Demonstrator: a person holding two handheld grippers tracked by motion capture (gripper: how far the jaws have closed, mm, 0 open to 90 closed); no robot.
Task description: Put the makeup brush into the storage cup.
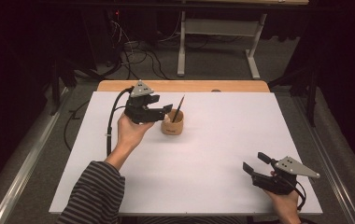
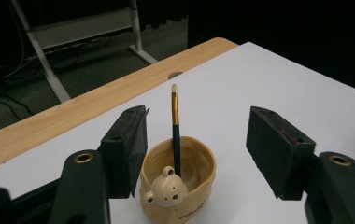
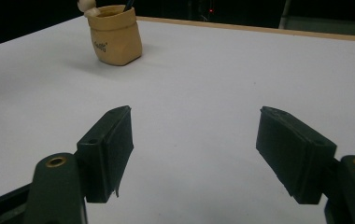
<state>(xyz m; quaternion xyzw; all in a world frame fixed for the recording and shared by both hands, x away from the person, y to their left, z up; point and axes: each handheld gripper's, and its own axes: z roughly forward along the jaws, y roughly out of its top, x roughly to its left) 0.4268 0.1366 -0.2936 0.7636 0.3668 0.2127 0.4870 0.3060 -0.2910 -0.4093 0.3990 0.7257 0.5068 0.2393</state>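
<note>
A tan ceramic cup (image 1: 172,126) with a small bear head on its rim stands on the white table toward the back left. A dark brush (image 1: 179,108) with a gold ferrule leans upright in it. My left gripper (image 1: 162,103) hovers just left of the cup, open, with the far fingertip near the cup's rim. In the left gripper view the cup (image 2: 178,182) and brush (image 2: 175,126) sit low between the spread jaws of the left gripper (image 2: 197,126), and the pads touch neither. My right gripper (image 1: 253,161) rests open at the near right, and nothing lies between the jaws of the right gripper (image 3: 194,121). The cup (image 3: 115,35) shows far off.
The white table top (image 1: 213,154) has a wooden strip (image 1: 185,86) along its far edge. Beyond it stand a grey desk frame (image 1: 217,28) and cables on the floor (image 1: 138,56). A person's striped sleeve (image 1: 94,193) enters at bottom left.
</note>
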